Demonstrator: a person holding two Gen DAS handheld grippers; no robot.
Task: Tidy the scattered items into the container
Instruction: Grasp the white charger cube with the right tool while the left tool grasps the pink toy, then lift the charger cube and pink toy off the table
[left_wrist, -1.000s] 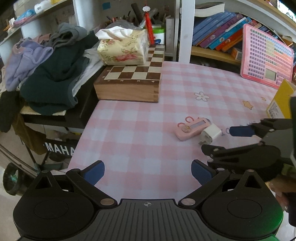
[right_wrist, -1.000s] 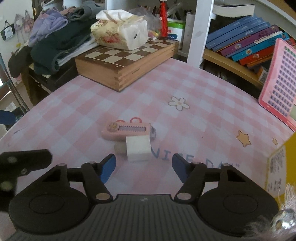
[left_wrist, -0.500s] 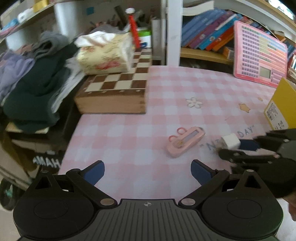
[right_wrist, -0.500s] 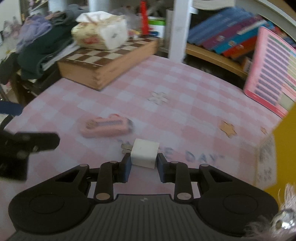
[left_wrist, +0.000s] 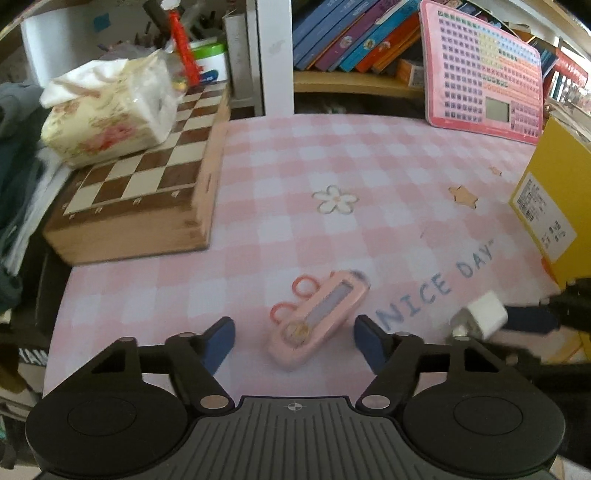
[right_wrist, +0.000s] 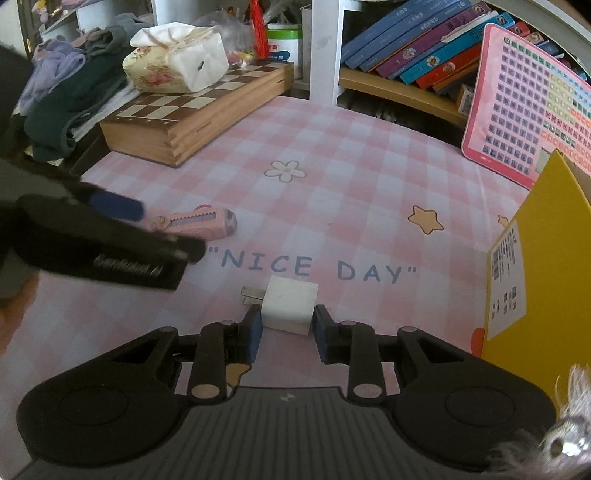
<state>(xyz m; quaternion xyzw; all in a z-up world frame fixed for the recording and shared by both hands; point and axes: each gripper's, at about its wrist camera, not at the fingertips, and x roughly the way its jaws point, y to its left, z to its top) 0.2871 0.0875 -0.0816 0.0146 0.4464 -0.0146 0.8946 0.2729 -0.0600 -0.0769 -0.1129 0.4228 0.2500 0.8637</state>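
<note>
The white plug-in charger cube (right_wrist: 290, 304), its metal prongs pointing left in the right wrist view, sits pinched between the blue pads of the right gripper (right_wrist: 287, 328), which is pressed together on its two sides just above the pink checked tablecloth (right_wrist: 332, 184). The second loose item, a pink utility knife (left_wrist: 317, 317) with a sliding blade track and two ring shapes at its side, lies flat on the cloth between the fingers of the left gripper (left_wrist: 293, 338); those jaws are closing, but the pads stand clear of the knife on both sides, so nothing is gripped there yet. To the right stands the yellow cardboard box (right_wrist: 535, 266), most likely the container meant by the task, near the held charger. As a judgement, the tidying is at an early-to-middle stage: one item is picked up but not yet dropped in, the other is about to be grasped, and no item can be seen in the box. The box opening and inside are cut off at the frame edge in both views, so its contents cannot be told. The knife is motion-blurred in the left view and partly hidden behind the left gripper in the right view.
</note>
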